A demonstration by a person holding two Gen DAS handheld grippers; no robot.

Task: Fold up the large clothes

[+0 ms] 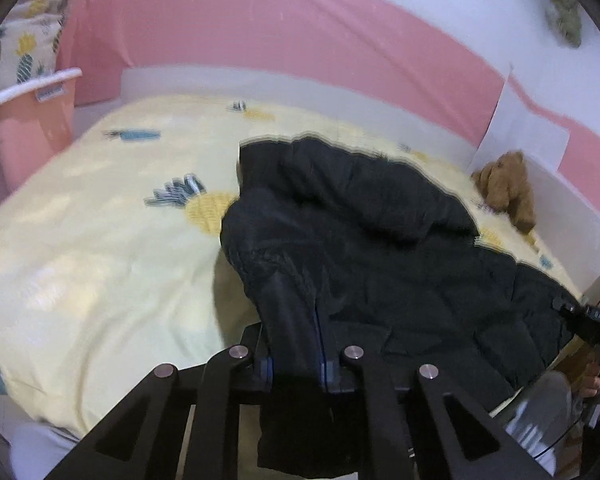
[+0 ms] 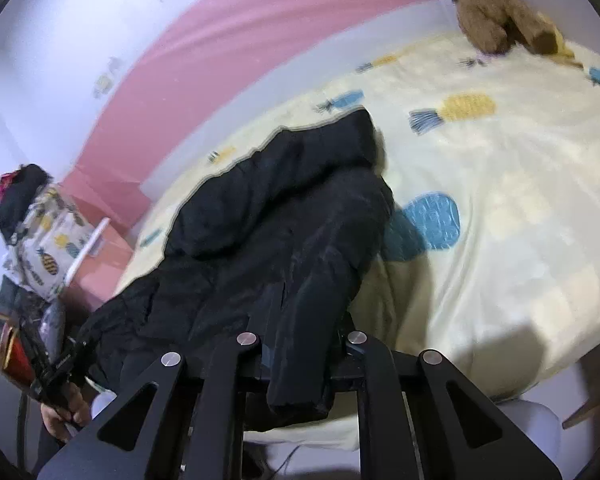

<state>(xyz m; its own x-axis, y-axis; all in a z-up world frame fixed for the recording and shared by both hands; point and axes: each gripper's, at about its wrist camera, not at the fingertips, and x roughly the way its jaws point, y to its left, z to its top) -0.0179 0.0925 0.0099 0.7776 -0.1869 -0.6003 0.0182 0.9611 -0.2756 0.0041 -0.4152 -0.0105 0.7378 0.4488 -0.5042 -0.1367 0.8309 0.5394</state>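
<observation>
A large black padded jacket (image 1: 360, 220) lies crumpled on a bed with a pale yellow pineapple-print cover (image 1: 100, 240). My left gripper (image 1: 294, 320) is shut on a fold of the jacket's near left edge; black cloth hangs down between the fingers. In the right wrist view the same jacket (image 2: 268, 220) spreads from the middle to the lower left. My right gripper (image 2: 300, 344) is shut on the jacket's near right edge, and cloth droops below it. The fingertips of both grippers are hidden by cloth. The other hand-held gripper (image 2: 56, 364) shows at the lower left.
A brown teddy bear (image 1: 508, 188) sits at the far side of the bed, also in the right wrist view (image 2: 492, 12). A pink tub (image 1: 32, 120) and a pineapple-print pillow (image 1: 16, 48) stand at the left. A pink and white wall runs behind the bed.
</observation>
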